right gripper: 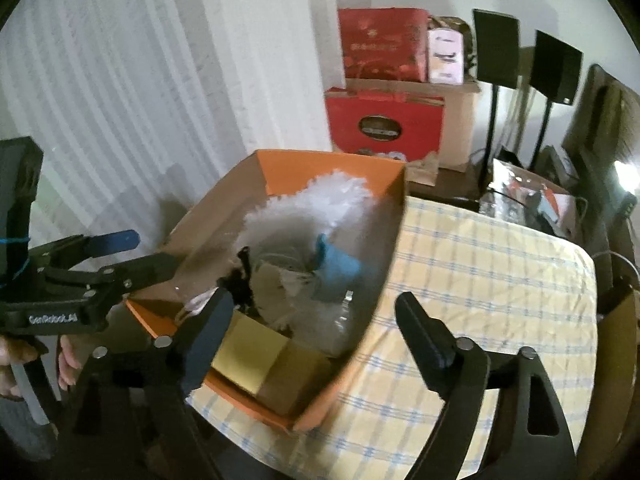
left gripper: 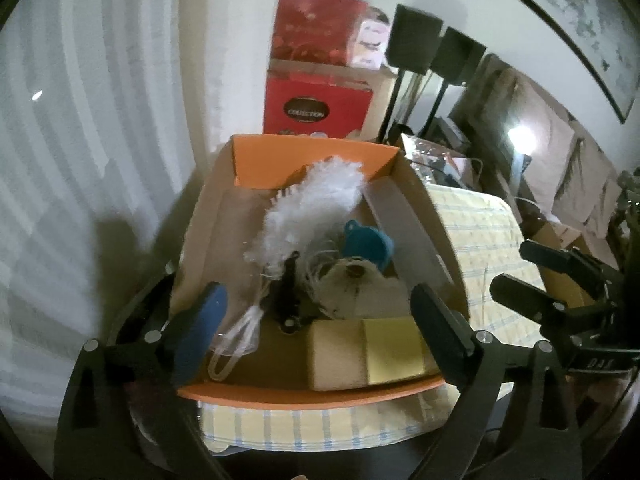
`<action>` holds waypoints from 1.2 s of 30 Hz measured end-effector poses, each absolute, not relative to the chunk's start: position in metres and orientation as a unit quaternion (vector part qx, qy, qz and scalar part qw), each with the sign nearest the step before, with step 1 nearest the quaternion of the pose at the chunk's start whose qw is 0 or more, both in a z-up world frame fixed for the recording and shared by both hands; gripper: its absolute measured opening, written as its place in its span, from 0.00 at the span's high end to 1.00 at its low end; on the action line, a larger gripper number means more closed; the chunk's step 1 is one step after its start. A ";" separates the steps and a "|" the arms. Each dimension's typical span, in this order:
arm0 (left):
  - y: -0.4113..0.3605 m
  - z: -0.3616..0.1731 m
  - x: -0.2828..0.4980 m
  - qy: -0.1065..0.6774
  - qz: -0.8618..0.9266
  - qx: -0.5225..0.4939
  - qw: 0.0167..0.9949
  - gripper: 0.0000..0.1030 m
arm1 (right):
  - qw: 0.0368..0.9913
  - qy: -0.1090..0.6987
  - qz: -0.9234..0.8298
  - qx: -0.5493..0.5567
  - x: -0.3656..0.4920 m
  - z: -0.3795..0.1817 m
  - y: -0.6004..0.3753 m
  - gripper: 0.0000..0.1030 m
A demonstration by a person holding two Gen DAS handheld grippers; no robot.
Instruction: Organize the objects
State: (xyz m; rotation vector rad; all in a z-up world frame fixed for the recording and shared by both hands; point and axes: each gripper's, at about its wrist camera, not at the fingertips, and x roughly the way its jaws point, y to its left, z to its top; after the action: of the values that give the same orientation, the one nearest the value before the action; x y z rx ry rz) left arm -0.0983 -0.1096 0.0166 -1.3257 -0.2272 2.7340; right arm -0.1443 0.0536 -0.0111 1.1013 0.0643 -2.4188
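An orange cardboard box (left gripper: 304, 394) stands on a yellow checked tablecloth (left gripper: 472, 220). Inside it lie a white feather duster (left gripper: 316, 200), a teal cup (left gripper: 366, 240), a black clip (left gripper: 286, 296), a ball of twine (left gripper: 352, 276), yellow sticky notes (left gripper: 394, 350) and a beige block (left gripper: 338, 354). My left gripper (left gripper: 320, 320) is open and empty, its fingers straddling the box's near end. My right gripper (right gripper: 316, 328) is open and empty over the box's near right corner (right gripper: 304, 420). The duster (right gripper: 320, 204) and cup (right gripper: 338, 270) show there too. Each gripper shows in the other's view (left gripper: 532, 268) (right gripper: 148, 252).
Red gift boxes (left gripper: 318, 108) are stacked against the wall behind, also in the right wrist view (right gripper: 384, 124). Two black speakers on stands (right gripper: 496, 48) stand at the back right. A white curtain (right gripper: 120, 100) hangs at the left. Clutter (right gripper: 528, 196) lies at the table's far end.
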 end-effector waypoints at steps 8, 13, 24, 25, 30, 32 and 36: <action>-0.079 0.021 -0.085 -0.069 0.902 -0.422 0.065 0.06 | 0.203 0.016 -0.898 0.389 -0.126 0.000 0.089 0.00; -0.063 0.025 -0.073 -0.068 0.908 -0.407 0.071 0.04 | 0.179 0.004 -0.907 0.381 -0.113 0.004 0.111 0.00; -0.034 0.031 -0.046 -0.051 0.917 -0.392 0.057 0.00 | 0.140 -0.018 -0.921 0.364 -0.086 0.006 0.150 0.00; -0.032 0.030 -0.046 -0.050 0.916 -0.395 0.054 0.00 | 0.135 -0.020 -0.922 0.362 -0.083 0.006 0.153 0.00; -0.023 0.022 -0.038 -0.043 0.914 -0.402 0.039 0.00 | 0.121 -0.022 -0.928 0.353 -0.068 0.006 0.163 0.00; -0.024 0.018 -0.033 -0.054 0.912 -0.405 0.042 0.00 | 0.114 -0.019 -0.930 0.349 -0.061 0.006 0.165 0.00; -0.022 0.013 -0.023 -0.056 0.914 -0.400 0.036 0.00 | 0.104 -0.017 -0.932 0.346 -0.048 0.004 0.169 0.00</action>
State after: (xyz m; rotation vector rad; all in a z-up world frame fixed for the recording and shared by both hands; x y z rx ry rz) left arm -0.0232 -0.0218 0.0130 -1.2279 -0.1715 2.8072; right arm -0.0483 0.1691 0.0041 1.0197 -0.0488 -2.7499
